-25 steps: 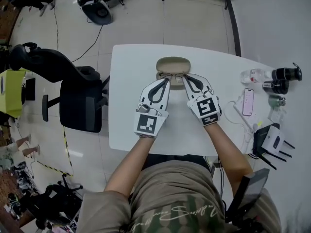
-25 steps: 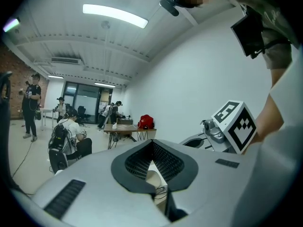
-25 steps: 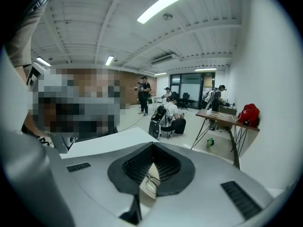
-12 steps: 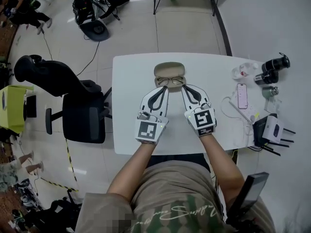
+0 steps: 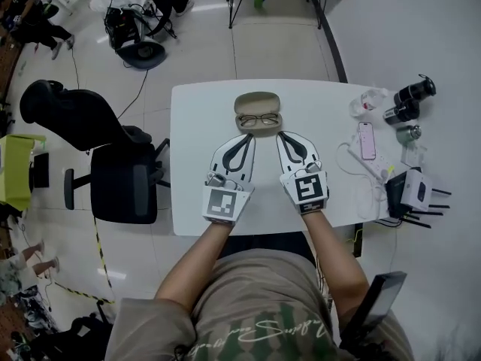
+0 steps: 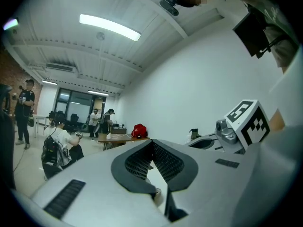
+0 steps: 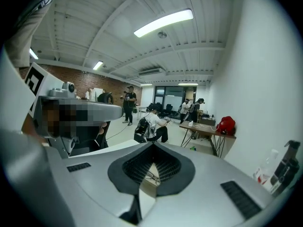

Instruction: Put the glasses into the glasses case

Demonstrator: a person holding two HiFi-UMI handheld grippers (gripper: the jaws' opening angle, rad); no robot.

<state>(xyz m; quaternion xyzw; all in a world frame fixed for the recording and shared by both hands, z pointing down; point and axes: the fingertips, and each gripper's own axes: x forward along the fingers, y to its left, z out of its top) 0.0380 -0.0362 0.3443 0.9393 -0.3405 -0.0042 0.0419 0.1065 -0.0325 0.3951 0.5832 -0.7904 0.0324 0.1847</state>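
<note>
Head view is showing the glasses (image 5: 258, 119) lying inside the open glasses case (image 5: 257, 99) toward the far edge of the table (image 5: 195, 134). I am holding the left gripper (image 5: 249, 137) and right gripper (image 5: 282, 135) just short of the case, each with jaws pressed together on nothing. I am judging placement as effectively complete; the next move is likely calling for a gentle push to close the case.

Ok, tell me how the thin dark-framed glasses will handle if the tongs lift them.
The thin dark-framed glasses look slight, so they are probably light and easily bent; a gentle grip seems wise. Their lenses are likely smooth, so they may slip when pinched. Lying in the open beige oval case, they would probably slide rather than roll if pushed.
</note>
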